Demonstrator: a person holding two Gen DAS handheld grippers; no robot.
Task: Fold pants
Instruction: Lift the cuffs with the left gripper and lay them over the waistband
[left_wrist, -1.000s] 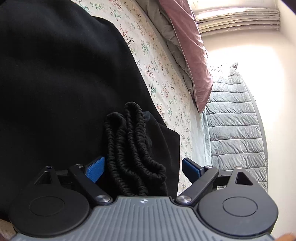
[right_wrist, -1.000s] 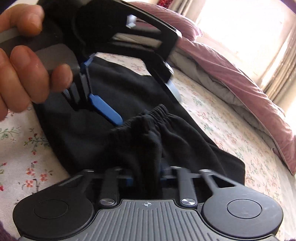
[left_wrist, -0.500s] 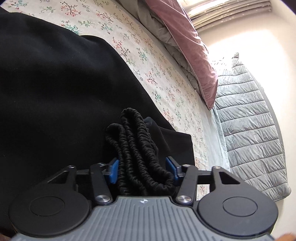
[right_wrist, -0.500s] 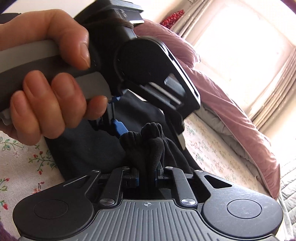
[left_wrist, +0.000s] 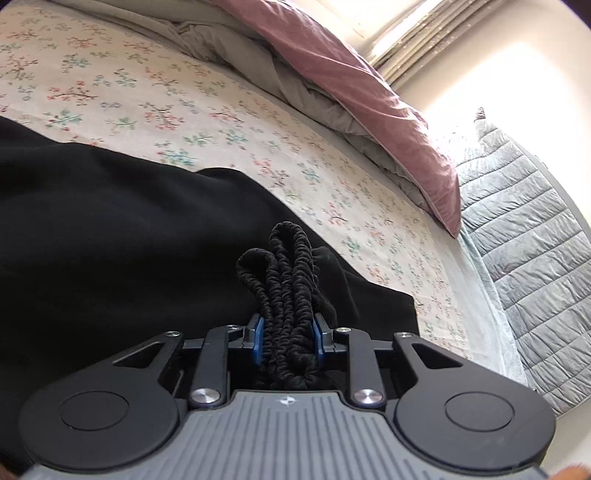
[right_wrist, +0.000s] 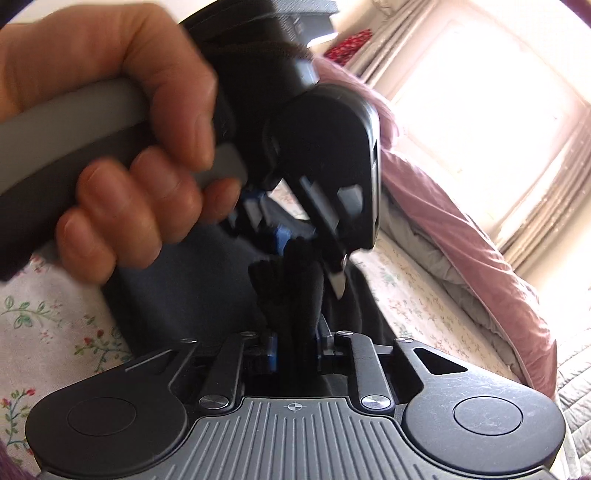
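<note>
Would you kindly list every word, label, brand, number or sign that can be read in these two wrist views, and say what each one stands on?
No words, brands or numbers can be read in either view.
Only sign: a small crosshair mark, no lettering, on the ribbed grey body of the left gripper and of the right gripper.
The black pants, floral sheet and pink pillow show no readable label.

Floral bedsheet (left_wrist: 229, 122); pink duvet (left_wrist: 354, 85); bright curtained window (right_wrist: 491, 122).

A floral bedsheet (left_wrist: 192, 110) lies beside a pink-and-grey duvet (left_wrist: 354, 85), a quilted grey blanket (left_wrist: 524, 236) and curtains (right_wrist: 546, 206)
</note>
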